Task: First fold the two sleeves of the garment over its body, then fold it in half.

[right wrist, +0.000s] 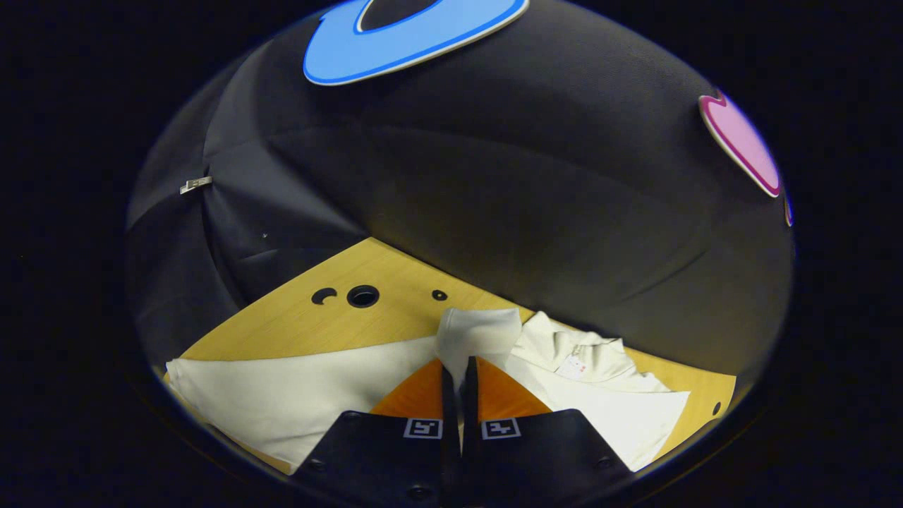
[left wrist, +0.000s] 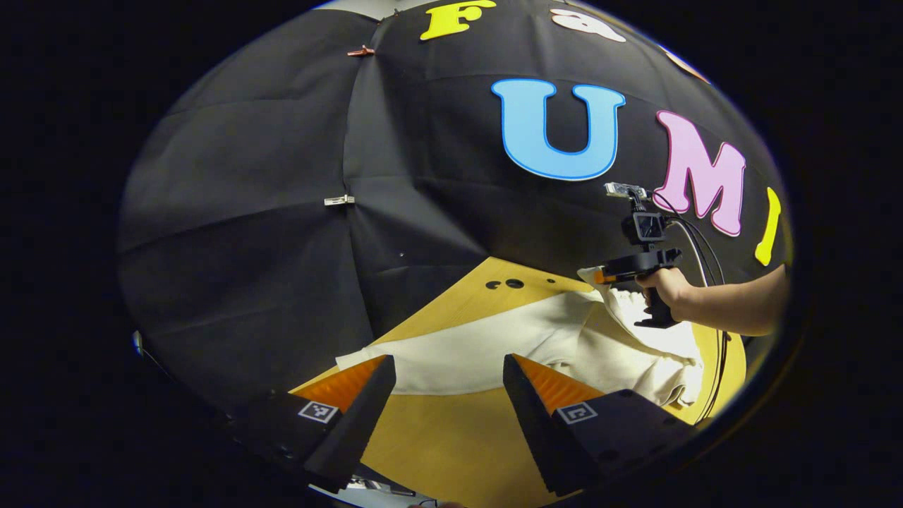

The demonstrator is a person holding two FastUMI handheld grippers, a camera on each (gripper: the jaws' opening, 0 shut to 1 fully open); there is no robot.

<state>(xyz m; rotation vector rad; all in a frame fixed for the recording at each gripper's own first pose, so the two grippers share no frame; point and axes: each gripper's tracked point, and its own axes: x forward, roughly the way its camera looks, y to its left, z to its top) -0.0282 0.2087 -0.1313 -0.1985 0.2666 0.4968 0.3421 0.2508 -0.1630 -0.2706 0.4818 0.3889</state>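
While right claw (right wrist: 458, 377) pinches sleeve (right wrist: 478, 331), left claw (left wrist: 448, 381) gapes.

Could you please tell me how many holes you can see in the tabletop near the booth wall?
3, in a row on the table beyond the garment: a crescent-shaped one at left, a large round one beside it, a small one farther right. The garment may hide others.

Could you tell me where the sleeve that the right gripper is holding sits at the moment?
In the right gripper view the sleeve rises between the closed fingers of the right gripper, centre frame, lifted above the garment on the wooden table.
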